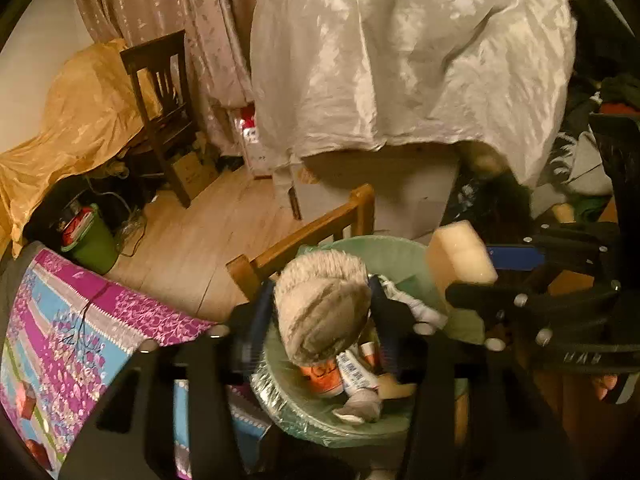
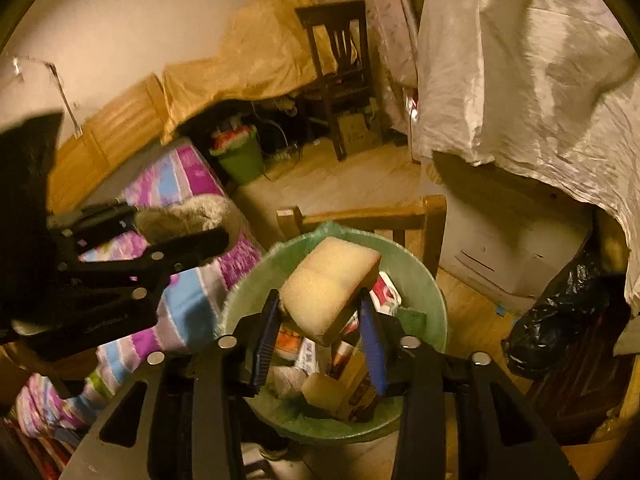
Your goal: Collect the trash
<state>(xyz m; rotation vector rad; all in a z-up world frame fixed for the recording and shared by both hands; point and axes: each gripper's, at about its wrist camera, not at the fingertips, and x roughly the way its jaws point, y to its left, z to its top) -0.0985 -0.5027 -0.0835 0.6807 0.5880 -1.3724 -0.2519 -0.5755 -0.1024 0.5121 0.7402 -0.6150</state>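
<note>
My left tool pinches a soft grey fuzzy bundle over the lined bin; my right tool squeezes a light yellow sponge across its middle. Both look compressible, unbreakable. Only the right view shows the black bag beside the bin.

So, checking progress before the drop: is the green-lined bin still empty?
No, the bin already holds cartons and wrappers beneath the sponge.
</note>
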